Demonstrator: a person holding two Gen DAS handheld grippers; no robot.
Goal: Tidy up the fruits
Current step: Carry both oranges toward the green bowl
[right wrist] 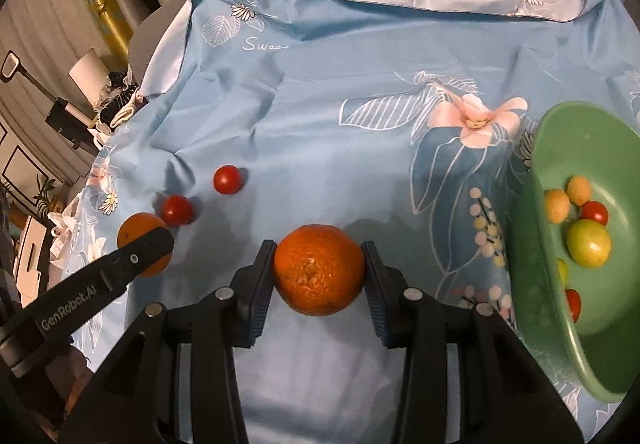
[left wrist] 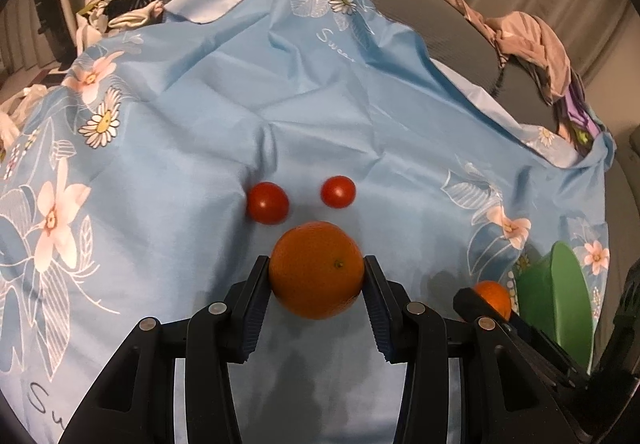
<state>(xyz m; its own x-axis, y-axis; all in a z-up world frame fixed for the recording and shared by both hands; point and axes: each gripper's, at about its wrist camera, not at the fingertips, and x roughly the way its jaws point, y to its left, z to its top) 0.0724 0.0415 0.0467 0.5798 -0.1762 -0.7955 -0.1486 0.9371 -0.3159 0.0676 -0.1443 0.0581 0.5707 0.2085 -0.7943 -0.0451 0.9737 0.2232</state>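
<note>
Blue floral sheet point(left wrist: 320, 104): left tool point(left wrist: 316, 276) angled down, pinching orange point(left wrist: 316, 270); right tool point(right wrist: 319, 272) likewise, pinching tangerine point(right wrist: 319, 270).

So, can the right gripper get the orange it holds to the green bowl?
Probably yes. The right gripper is shut on its orange, and the green bowl sits just beside it with only cloth between.

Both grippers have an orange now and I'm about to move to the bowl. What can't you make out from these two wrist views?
- Green bowl: right wrist view cuts its right side off at the frame edge; its near rim hides fruit low inside, so no full count.
- Green bowl in the left wrist view: only the edge shows, the inside is unseen.
- Underside of each orange: hidden by the fruit itself, so lifted or resting on the cloth is unclear.
</note>
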